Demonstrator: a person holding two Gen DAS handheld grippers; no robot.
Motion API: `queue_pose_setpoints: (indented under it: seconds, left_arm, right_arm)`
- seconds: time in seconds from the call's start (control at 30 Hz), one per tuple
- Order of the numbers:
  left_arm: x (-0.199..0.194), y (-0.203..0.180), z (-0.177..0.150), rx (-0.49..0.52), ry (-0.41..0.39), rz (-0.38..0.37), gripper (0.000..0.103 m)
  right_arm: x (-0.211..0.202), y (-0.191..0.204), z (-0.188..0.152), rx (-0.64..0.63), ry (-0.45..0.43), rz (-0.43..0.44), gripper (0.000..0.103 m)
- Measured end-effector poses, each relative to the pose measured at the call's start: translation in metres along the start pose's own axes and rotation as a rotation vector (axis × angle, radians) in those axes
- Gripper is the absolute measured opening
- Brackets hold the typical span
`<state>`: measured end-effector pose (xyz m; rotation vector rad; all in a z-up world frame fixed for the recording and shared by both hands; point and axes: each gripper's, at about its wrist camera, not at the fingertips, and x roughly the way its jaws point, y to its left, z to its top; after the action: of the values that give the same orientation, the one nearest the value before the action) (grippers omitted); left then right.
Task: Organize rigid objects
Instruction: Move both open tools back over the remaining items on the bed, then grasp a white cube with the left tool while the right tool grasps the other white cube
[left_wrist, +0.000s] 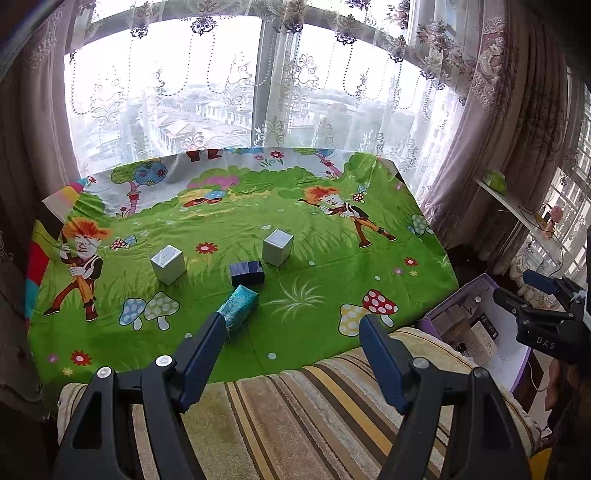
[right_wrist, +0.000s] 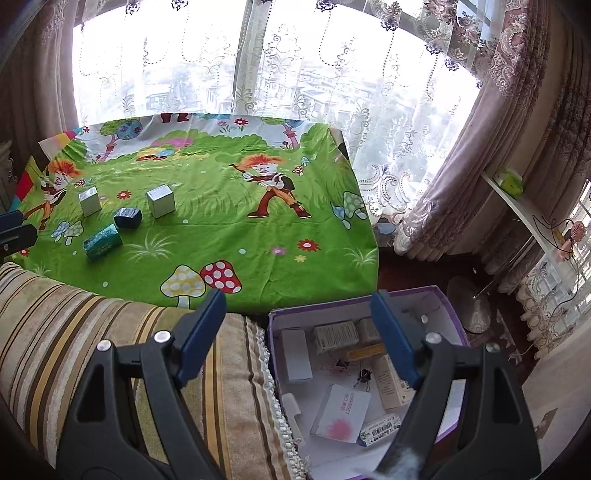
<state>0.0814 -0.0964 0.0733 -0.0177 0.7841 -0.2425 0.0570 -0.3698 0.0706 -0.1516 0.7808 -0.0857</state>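
By the curtained window, four small boxes (left_wrist: 236, 275) lie on the cartoon-cloth worktop (left_wrist: 332, 266), both tongs wide and empty: picking seems unstarted, so the left tongs (left_wrist: 291, 325) likely must reach the teal box (left_wrist: 240, 304).

The left tongs' finger (left_wrist: 207, 343) hides the teal box's (left_wrist: 240, 304) near end; the purple box's (right_wrist: 448, 302) carton labels are unreadable.

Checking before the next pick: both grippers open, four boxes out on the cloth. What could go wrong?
1. The teal box lies close to the dark blue box; the left gripper may nudge it.
2. The purple bin is already cluttered; drops may land askew.
3. The cartoon cloth is wrinkled and could drag.
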Motion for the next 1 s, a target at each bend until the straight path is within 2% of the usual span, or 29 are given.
queue_pose_setpoints:
  seconds: [0.27,0.47,0.6,0.8,0.9,1.0]
  left_arm:
    - [0.018,0.069,0.016,-0.087,0.037,0.073,0.074]
    - [0.046,0.121,0.032,-0.143,0.062,0.112,0.073]
    - [0.081,0.141,0.041,-0.118,0.114,0.099,0.073]
    - [0.145,0.158,0.049,-0.032,0.196,0.084,0.073]
    - [0.171,0.163,0.052,0.011,0.218,0.098,0.073]
    - [0.189,0.170,0.055,0.010,0.245,0.074,0.073]
  right_arm:
    - [0.022,0.030,0.051,-0.076,-0.022,0.126,0.083]
    - [0.062,0.062,0.090,-0.106,0.006,0.215,0.083]
    - [0.096,0.083,0.111,-0.096,0.038,0.314,0.083]
    - [0.143,0.131,0.134,-0.204,0.053,0.418,0.083]
    - [0.172,0.152,0.137,-0.232,0.108,0.479,0.083]
    - [0.201,0.172,0.138,-0.252,0.156,0.496,0.083]
